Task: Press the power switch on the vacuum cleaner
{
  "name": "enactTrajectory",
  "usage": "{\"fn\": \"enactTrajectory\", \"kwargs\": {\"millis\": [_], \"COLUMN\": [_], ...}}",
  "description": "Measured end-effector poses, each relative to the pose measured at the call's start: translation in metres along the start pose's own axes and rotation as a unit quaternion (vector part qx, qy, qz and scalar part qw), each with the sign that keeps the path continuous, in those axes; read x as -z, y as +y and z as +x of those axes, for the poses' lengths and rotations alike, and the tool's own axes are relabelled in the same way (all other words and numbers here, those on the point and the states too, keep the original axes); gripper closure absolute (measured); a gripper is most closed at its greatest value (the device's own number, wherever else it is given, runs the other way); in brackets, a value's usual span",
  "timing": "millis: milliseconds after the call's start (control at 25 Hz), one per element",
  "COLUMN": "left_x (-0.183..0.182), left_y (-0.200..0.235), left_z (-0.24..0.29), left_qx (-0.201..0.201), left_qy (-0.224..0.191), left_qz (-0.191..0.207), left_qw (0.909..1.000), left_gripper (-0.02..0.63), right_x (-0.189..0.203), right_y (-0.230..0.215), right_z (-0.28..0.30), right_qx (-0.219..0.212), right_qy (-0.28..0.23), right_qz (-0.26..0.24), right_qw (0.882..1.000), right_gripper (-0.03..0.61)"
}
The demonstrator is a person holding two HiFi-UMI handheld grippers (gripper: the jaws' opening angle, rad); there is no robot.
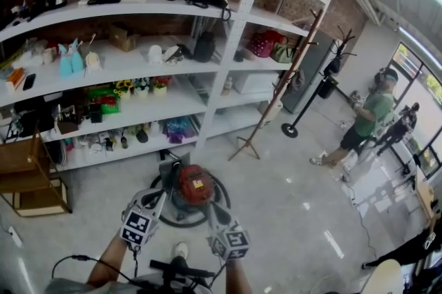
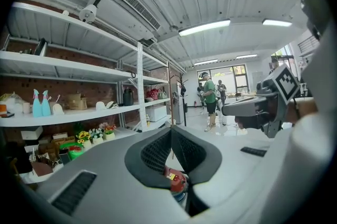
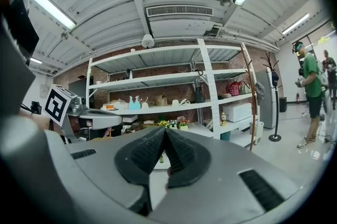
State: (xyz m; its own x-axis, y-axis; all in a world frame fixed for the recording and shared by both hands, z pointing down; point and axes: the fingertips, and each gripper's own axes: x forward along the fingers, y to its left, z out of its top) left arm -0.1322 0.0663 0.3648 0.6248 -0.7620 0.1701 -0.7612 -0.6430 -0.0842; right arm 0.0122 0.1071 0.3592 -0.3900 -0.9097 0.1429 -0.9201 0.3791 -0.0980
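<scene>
My left claw point(image 1: 160, 197), my right claw point(image 1: 211, 208): both closed tight, holding nothing, just above the red vacuum cleaner point(image 1: 195, 183) on the floor point(image 1: 290, 182). Beyond: shelves point(image 1: 138, 59), coat stand point(image 1: 275, 91).

Vacuum cleaner point(image 1: 194, 186): red top, on the floor | left tool point(image 1: 159, 197): just beside its left | right tool point(image 1: 211, 208): just beside its right | shelves point(image 1: 173, 58): behind it | person point(image 1: 366, 121): well apart, right.

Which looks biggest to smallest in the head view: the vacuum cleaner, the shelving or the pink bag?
Largest: the shelving.
Then the vacuum cleaner, helped by being nearest the camera.
Smallest: the pink bag.
</scene>
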Motion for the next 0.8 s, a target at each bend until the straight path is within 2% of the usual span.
{"fn": "enactTrajectory", "kwargs": {"millis": [320, 800], "left_x": [-0.012, -0.022], "left_y": [0.021, 0.024], "left_z": [0.060, 0.144], "left_qx": [-0.009, -0.010], "left_qy": [0.001, 0.009], "left_qz": [-0.004, -0.004], "left_qw": [0.9999, 0.9999], "left_gripper": [0.607, 0.607], "right_x": [-0.009, -0.015], "right_y": [-0.051, -0.125], "right_z": [0.049, 0.094], "right_qx": [-0.013, -0.021], "right_qy": [0.004, 0.013], "right_qz": [0.001, 0.013], "right_qw": [1.000, 1.000], "right_gripper": [0.566, 0.568]}}
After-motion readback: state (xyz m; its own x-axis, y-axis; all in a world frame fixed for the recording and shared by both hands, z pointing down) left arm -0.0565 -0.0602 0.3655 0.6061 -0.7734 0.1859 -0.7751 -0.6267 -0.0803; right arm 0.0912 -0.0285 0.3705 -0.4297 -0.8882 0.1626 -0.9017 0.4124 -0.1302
